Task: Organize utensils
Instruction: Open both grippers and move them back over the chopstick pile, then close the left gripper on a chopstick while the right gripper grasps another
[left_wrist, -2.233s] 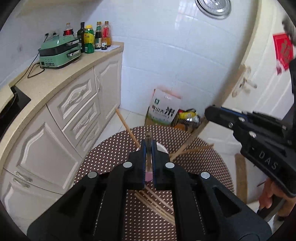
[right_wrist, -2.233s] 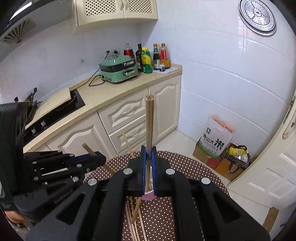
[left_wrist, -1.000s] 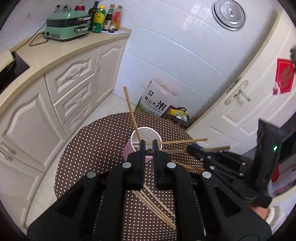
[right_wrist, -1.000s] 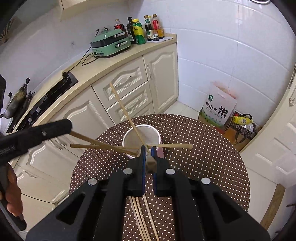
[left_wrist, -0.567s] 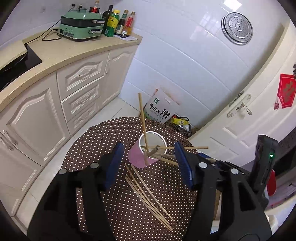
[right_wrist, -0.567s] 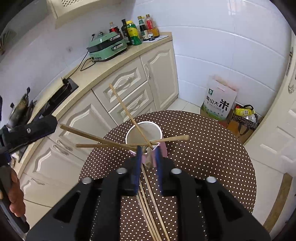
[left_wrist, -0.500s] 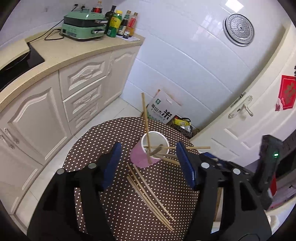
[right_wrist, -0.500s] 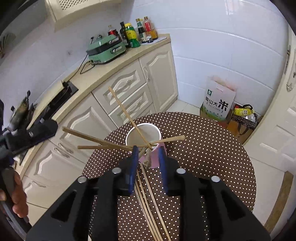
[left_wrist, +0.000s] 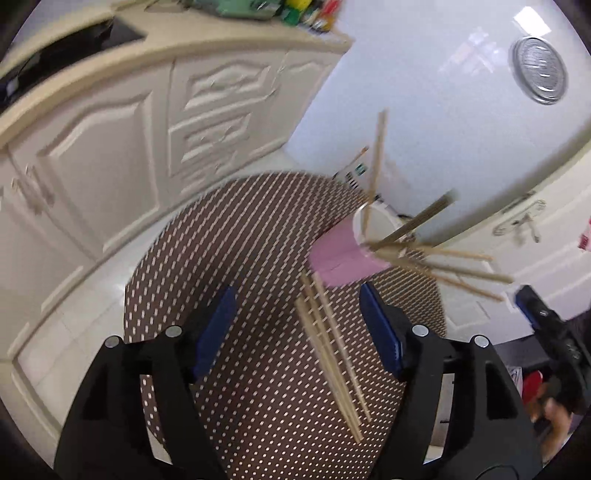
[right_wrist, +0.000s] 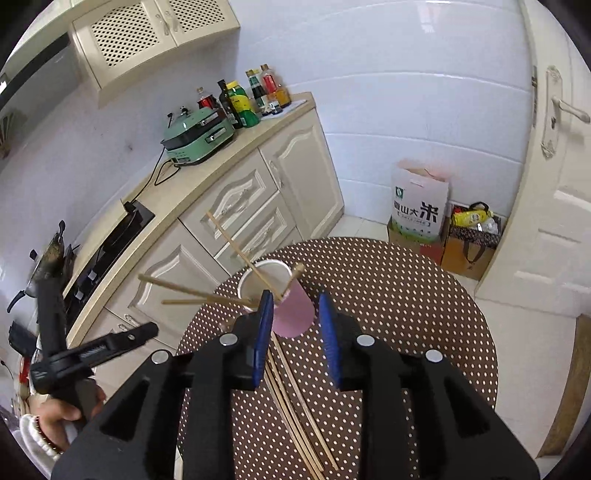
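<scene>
where both grippers pinched chopsticks 2.2 s ago, left gripper (left_wrist: 297, 325) and right gripper (right_wrist: 295, 332) now hang spread and empty. cup (right_wrist: 291, 314), pink, mid-table (right_wrist: 424, 295), holds splayed chopsticks (right_wrist: 240, 251). loose sticks (right_wrist: 295, 406) lie before it; bare cloth to the right rim.

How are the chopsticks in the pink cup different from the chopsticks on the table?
The chopsticks in the pink cup lean at angles and fan apart over the rim of the pink cup; the chopsticks on the table lie flat in a near-parallel bundle on the dotted table. The first are sorted; the second are not. All look like plain wood.
</scene>
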